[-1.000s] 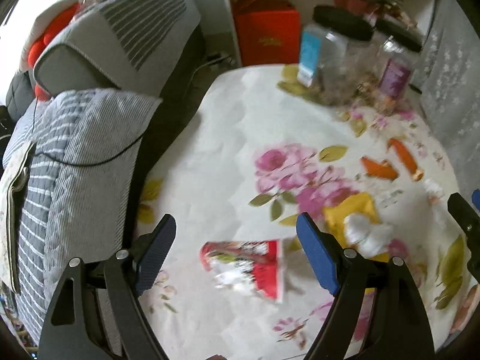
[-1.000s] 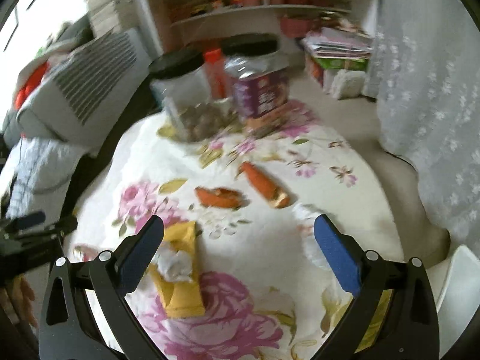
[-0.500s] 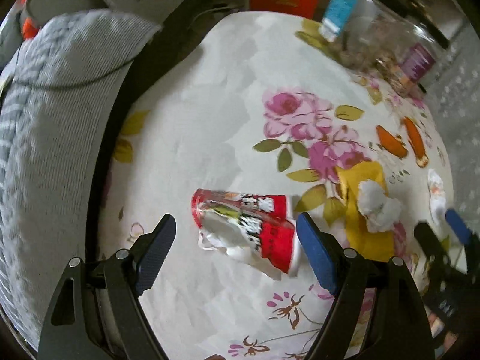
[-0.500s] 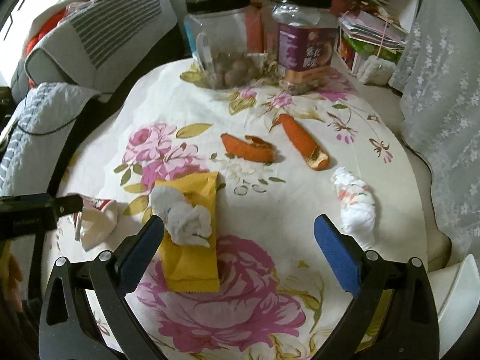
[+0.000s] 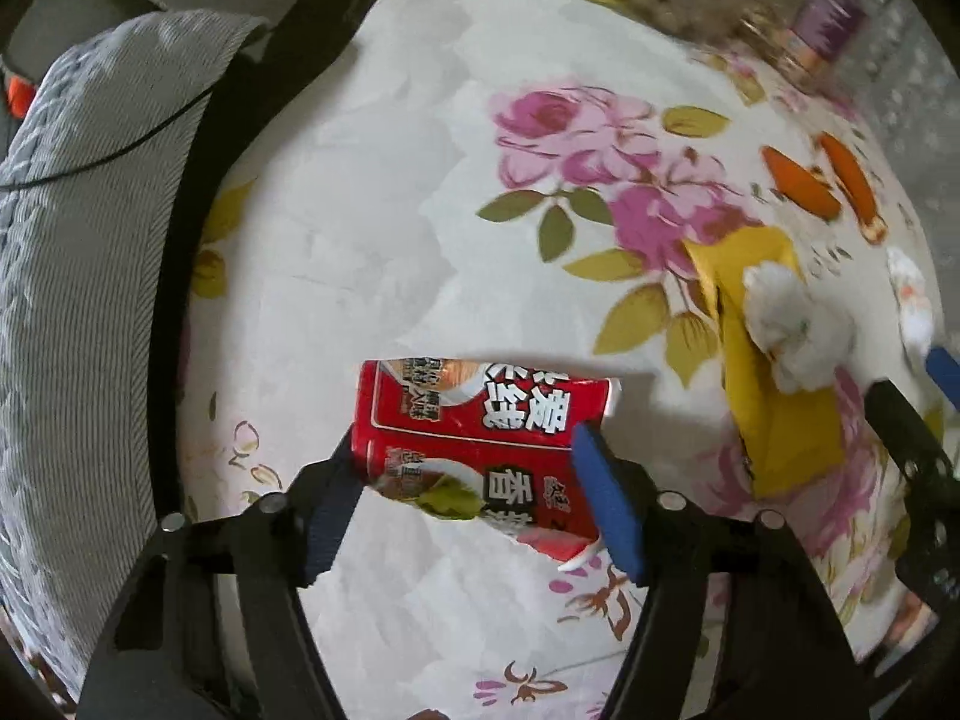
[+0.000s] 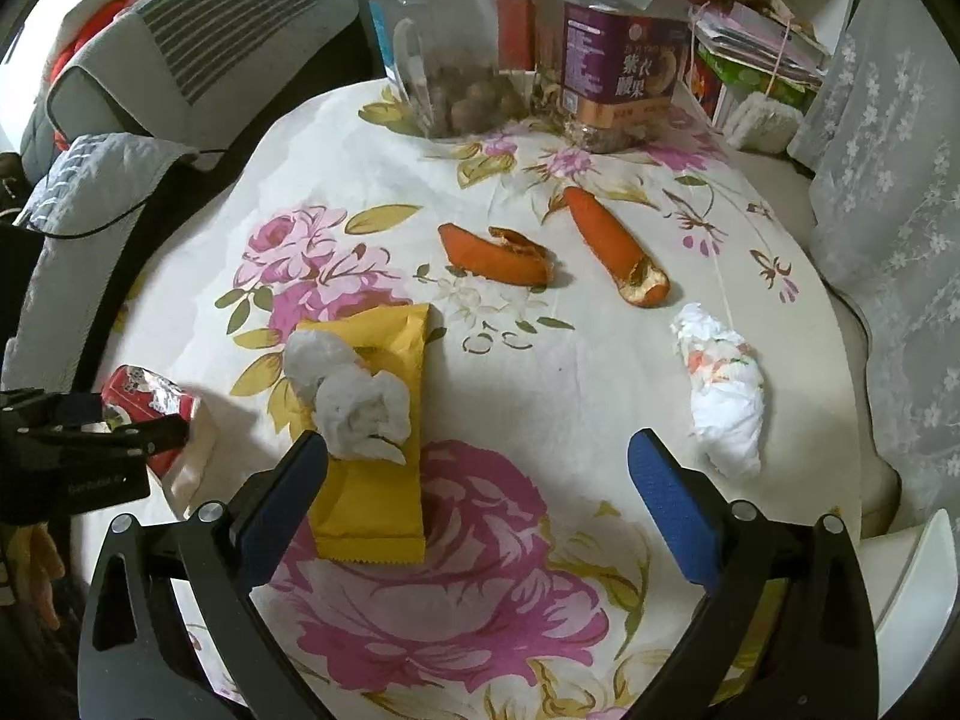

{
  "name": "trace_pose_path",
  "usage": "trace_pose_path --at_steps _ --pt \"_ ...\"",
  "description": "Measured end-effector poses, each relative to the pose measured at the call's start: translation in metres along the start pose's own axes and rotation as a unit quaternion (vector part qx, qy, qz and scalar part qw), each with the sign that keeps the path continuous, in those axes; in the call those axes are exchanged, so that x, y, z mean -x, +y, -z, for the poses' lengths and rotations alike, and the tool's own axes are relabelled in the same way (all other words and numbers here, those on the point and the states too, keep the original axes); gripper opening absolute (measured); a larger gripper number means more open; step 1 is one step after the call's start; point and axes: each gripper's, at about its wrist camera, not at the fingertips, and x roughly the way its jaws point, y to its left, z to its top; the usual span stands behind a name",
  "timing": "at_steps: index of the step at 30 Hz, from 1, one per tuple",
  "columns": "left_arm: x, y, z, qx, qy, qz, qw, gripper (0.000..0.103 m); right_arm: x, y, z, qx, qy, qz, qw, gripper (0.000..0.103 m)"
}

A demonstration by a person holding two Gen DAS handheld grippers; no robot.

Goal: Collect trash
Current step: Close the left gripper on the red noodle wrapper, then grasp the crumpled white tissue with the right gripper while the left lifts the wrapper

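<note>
Left wrist view: your left gripper (image 5: 465, 474) fingers are closing around the red cup (image 5: 480, 450) lying on the surface (image 5: 360, 210); your right gripper (image 6: 477, 480) fingers stand wide, empty.

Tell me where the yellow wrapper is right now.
The yellow wrapper lies flat on the floral tablecloth, low and left of centre in the right wrist view, just ahead of the right gripper, with a crumpled white tissue on it.
</note>
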Motion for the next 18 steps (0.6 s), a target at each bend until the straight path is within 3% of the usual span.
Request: trace_pose_path --at_steps 5,10,13,14,16,18 --pt "0.019 -0.001 0.008 -0.018 -0.025 0.029 0.9991 0.031 0.001 0.004 0.004 0.023 0.008 0.0 1.0 0.096" --pt "0.033 0.002 0.014 -0.019 -0.036 0.048 0.998 0.029 -0.002 0.005 0.01 0.032 0.023 -0.004 0.999 0.096" --pt "0.033 0.013 0.01 0.01 -0.028 0.049 0.9984 0.035 -0.001 0.006 0.011 0.033 0.021 -0.005 0.999 0.096" --pt "0.035 0.024 0.014 0.018 -0.027 0.05 0.9982 0.052 -0.001 0.006 0.01 0.031 0.021 -0.006 0.999 0.096" --pt "0.034 0.03 0.016 0.043 -0.025 0.056 0.9972 0.071 0.0 0.007 0.009 0.028 0.018 -0.01 0.999 0.096" --pt "0.029 0.034 0.014 0.069 -0.018 0.054 0.996 0.071 0.001 0.008 0.009 0.028 0.016 -0.013 0.999 0.096"
